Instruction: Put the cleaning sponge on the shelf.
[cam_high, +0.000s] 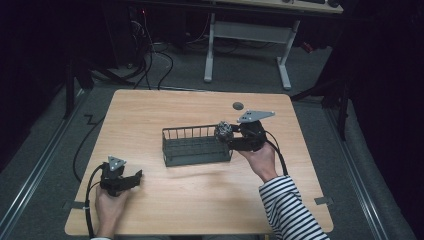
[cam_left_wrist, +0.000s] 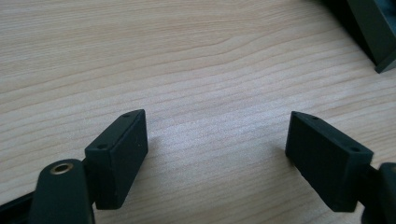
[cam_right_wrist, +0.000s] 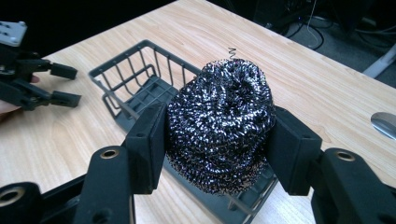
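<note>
On my table (cam_high: 150, 210) there's little clutter: a dark wire basket (cam_high: 196, 146) sits near the middle, long side running left to right, and a small dark round disc (cam_high: 238, 105) lies on the wood farther back, well apart from everything. Beyond the far edge I see a white-legged desk frame (cam_high: 247, 35) and loose cables on the floor. Nothing lies between my two grippers except the basket itself.

My right gripper (cam_right_wrist: 215, 135) is up at the basket's right end, the hand under it coming from the near right in a striped sleeve (cam_high: 290, 210), the grey plate on top tilted toward the far side. It points left across the basket. Its jaws are clenched on a steel wool scourer (cam_right_wrist: 219, 123), one pad on each side, squeezing it slightly.

My left gripper (cam_left_wrist: 217, 149) rests low at the near left corner of the table, pointing right toward the basket, well apart from it. Its jaws are released, wide apart, with bare wood between them.

The scourer is a rounded ball of shiny coiled metal strands, dark with bright glints, one stray curl sticking up at the top. It hangs over the basket's right end, above the rim.
</note>
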